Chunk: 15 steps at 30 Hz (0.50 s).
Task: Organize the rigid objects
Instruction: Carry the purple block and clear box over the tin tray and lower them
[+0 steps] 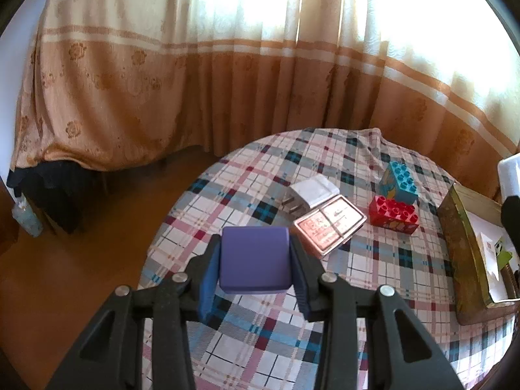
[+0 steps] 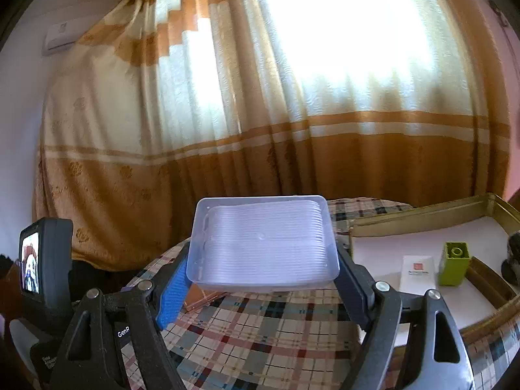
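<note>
Above plaid table (image 1: 373, 260) | left tool (image 1: 255, 260) clamps purple block (image 1: 253, 258) (level) | right tool (image 2: 263, 263) grips clear box (image 2: 263, 243)

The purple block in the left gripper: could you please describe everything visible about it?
The purple block is a plain, matte, cube-like solid with rounded edges, seemingly plastic. The left gripper clamps it by two opposite sides, blue pads pressed against them. It is held level above the plaid tablecloth, apparently touching nothing else.

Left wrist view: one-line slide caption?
Left gripper clamps a purple block above the plaid tablecloth; white charger, pink case, red and blue bricks lie beyond.
</note>
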Each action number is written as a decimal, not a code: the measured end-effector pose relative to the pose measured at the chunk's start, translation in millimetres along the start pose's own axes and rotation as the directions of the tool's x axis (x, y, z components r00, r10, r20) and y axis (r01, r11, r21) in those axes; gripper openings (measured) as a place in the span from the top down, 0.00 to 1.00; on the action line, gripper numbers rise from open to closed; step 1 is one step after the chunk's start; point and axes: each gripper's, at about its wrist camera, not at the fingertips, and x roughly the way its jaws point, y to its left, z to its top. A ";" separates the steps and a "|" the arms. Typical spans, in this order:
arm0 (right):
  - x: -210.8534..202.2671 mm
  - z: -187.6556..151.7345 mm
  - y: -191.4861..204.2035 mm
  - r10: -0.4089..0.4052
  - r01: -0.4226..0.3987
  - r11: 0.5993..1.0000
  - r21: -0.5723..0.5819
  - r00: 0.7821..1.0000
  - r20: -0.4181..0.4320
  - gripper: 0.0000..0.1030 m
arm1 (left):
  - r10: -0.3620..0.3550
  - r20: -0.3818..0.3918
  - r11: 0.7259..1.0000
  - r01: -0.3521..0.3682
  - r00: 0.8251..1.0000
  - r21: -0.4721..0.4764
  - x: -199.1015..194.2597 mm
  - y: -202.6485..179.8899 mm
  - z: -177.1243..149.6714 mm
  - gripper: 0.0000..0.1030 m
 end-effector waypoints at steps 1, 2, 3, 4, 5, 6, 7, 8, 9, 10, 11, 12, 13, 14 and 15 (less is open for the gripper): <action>-1.8 0.0 -2.8 0.000 0.000 1.000 0.009 1.000 0.001 0.21 | 0.002 0.009 1.000 -0.002 1.000 0.004 -2.2 -1.1 -0.1 0.62; -3.7 0.1 -6.2 0.000 0.000 1.000 0.016 1.000 0.001 0.21 | 0.002 0.018 1.000 -0.002 1.000 0.006 -4.2 -1.8 0.2 0.62; -5.9 0.3 -9.4 -0.002 0.002 1.000 0.025 1.000 0.000 0.21 | -0.003 0.030 1.000 0.003 1.000 0.006 -7.8 -2.8 -0.2 0.62; -9.0 0.4 -13.4 -0.009 0.009 0.999 0.034 1.000 0.002 0.21 | -0.007 0.034 1.000 0.007 0.999 0.007 -9.3 -4.0 -0.1 0.62; -13.5 -1.2 -16.4 -0.016 0.016 0.999 0.039 1.000 0.003 0.21 | -0.012 0.038 1.000 0.012 0.999 0.009 -11.0 -5.6 -0.6 0.62; -16.9 -1.9 -21.6 -0.027 0.027 0.998 0.048 1.000 0.001 0.21 | -0.019 0.040 1.000 0.018 0.999 0.016 -12.6 -8.7 -1.6 0.62; -20.0 -2.0 -27.2 -0.036 0.036 0.998 0.058 0.999 -0.002 0.21 | -0.026 0.039 0.999 0.025 0.999 0.020 -13.4 -11.7 -2.6 0.62; -23.1 -1.8 -34.0 -0.045 0.045 0.996 0.072 0.999 -0.005 0.21 | -0.034 0.038 0.999 0.033 0.999 0.025 -13.9 -15.3 -3.4 0.62; -26.3 -2.5 -38.4 -0.055 0.055 0.995 0.081 0.998 -0.007 0.21 | -0.049 0.037 0.998 0.048 0.998 0.034 -15.3 -19.9 -4.8 0.62; -29.2 -2.1 -44.5 -0.069 0.069 0.993 0.091 0.998 -0.009 0.21 | -0.059 0.036 0.998 0.057 0.998 0.040 -16.3 -23.8 -5.7 0.62; -31.6 -1.0 -50.6 -0.085 0.085 0.991 0.100 0.996 -0.011 0.21 | -0.068 0.038 0.997 0.066 0.997 0.046 -18.0 -27.8 -6.5 0.62; -34.6 0.2 -58.2 -0.103 0.104 0.989 0.110 0.995 -0.012 0.21 | -0.081 0.041 0.995 0.079 0.996 0.055 -20.4 -31.9 -7.1 0.62; -36.9 1.4 -64.2 -0.118 0.118 0.986 0.116 0.993 -0.012 0.21 | -0.093 0.045 0.994 0.090 0.995 0.066 -22.7 -36.2 -7.2 0.62; -38.9 2.8 -70.4 -0.134 0.134 0.983 0.122 0.991 -0.012 0.21 | -0.105 0.049 0.992 0.101 0.993 0.077 -25.7 -40.4 -7.2 0.62; -41.9 4.3 -78.6 -0.151 0.151 0.980 0.131 0.988 -0.013 0.21 | -0.122 0.051 0.989 0.118 0.991 0.086 -28.8 -44.8 -6.7 0.62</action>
